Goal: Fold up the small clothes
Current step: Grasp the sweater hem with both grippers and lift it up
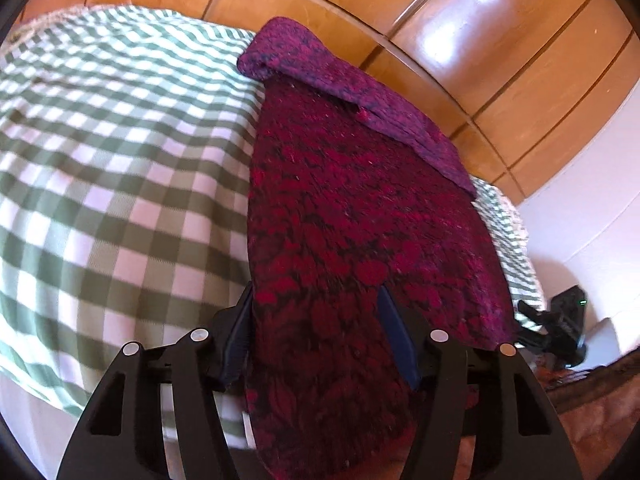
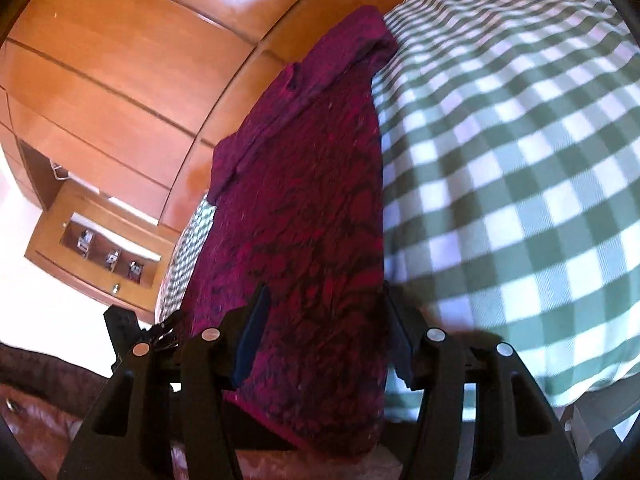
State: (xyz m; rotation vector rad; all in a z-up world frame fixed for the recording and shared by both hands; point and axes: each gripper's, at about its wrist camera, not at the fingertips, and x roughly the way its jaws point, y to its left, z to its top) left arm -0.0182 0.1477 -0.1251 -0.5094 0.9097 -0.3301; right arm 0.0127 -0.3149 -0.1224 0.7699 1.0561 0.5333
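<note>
A magenta knit garment (image 1: 340, 208) with a dark pattern lies lengthwise on a bed covered by a green-and-white checked blanket (image 1: 120, 160). Its far end is folded over into a purple flap (image 1: 320, 64). Its near hem hangs off the bed edge. My left gripper (image 1: 316, 320) has that hem filling its jaws, the left pad at the cloth's side edge and the right pad dug into it. My right gripper (image 2: 324, 320) holds the same garment (image 2: 304, 184) at the near hem, with cloth packed between both pads. Its black body shows at the hem's right corner (image 1: 560, 324).
Glossy wooden panels (image 1: 500, 60) rise behind the bed. A wooden nightstand with an open shelf (image 2: 100, 248) stands on the pale floor at the left. A brown leathery surface (image 2: 36, 420) lies low beside the bed. Checked blanket spreads wide to one side of the garment.
</note>
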